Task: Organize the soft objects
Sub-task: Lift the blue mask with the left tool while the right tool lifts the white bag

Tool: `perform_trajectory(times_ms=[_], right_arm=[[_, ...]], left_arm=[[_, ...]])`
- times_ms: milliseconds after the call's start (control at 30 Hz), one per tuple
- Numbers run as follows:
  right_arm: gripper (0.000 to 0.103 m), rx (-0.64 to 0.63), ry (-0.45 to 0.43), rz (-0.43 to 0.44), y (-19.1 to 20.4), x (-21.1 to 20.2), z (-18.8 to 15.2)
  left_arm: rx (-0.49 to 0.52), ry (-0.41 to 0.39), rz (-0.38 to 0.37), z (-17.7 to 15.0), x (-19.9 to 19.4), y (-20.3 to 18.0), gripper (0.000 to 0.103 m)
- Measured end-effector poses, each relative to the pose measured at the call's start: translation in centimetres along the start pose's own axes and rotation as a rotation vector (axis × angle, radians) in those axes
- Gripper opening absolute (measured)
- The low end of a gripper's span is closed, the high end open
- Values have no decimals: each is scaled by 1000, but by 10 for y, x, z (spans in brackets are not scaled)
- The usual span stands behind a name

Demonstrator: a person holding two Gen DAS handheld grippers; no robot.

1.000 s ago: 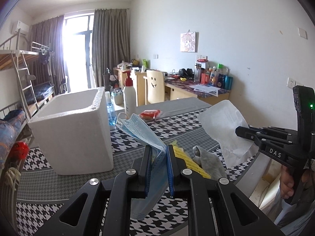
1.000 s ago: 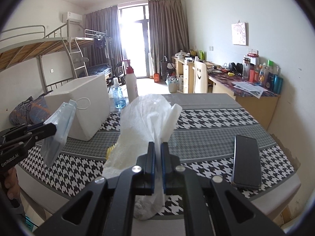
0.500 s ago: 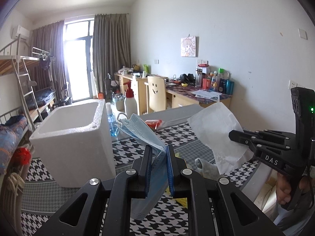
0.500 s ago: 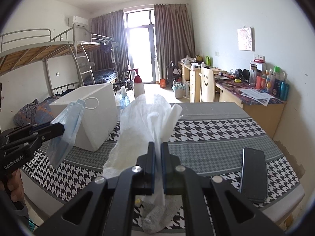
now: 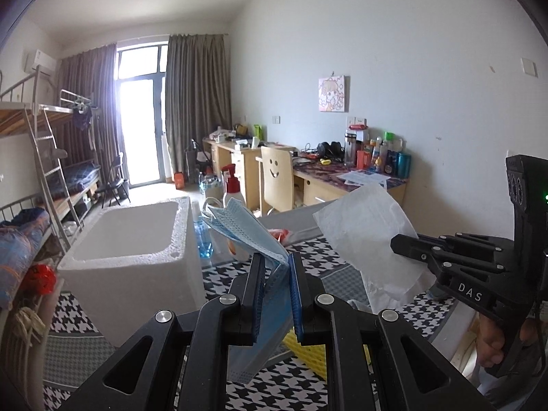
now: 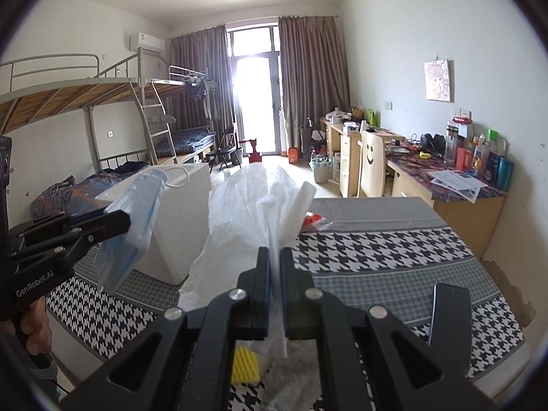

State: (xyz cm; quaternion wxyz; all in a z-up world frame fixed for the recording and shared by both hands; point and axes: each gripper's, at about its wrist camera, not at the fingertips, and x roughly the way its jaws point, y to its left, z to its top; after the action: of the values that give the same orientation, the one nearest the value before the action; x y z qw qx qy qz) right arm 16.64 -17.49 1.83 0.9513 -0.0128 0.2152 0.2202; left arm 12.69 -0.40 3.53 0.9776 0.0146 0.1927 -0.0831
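- The table (image 6: 394, 239) in its houndstooth cloth fills the lower half of both my wrist views, running away toward twelve o'clock.
- The white foam box (image 5: 137, 257) stands open-topped on the cloth at about ten o'clock of my left gripper, near it but apart.
- The white plastic bag (image 6: 250, 219) is pinched in my right gripper (image 6: 273, 263); the jaws are pressed together on its crumpled neck. Its bulk billows up toward twelve o'clock, and a tail hangs down toward six.
- The blue face mask (image 5: 246, 233) is clamped in my left gripper (image 5: 276, 274), pads closed on its folded edge. It fans up toward eleven o'clock, one ear loop showing, the rest drooping below the jaws, clear of the cloth.
- A dark phone (image 6: 448, 315) lies flat on the cloth at four o'clock of my right gripper.
- A yellow ridged sponge (image 6: 245, 364) lies on the table under my right gripper, at about six o'clock.
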Motion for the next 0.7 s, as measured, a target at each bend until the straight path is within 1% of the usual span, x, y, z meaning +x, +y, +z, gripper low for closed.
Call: perform_trajectory(times_ms=[367, 467, 700], right_arm=[[8, -13, -23, 24, 10, 6, 15], [8, -14, -38, 26, 13, 6, 20], [8, -26, -52, 37, 19, 8, 33]], left_arm=[[-2, -32, 22, 19, 3, 10, 15], [-7, -34, 18, 22, 4, 13, 15], [-4, -42, 41, 25, 4, 19, 15]])
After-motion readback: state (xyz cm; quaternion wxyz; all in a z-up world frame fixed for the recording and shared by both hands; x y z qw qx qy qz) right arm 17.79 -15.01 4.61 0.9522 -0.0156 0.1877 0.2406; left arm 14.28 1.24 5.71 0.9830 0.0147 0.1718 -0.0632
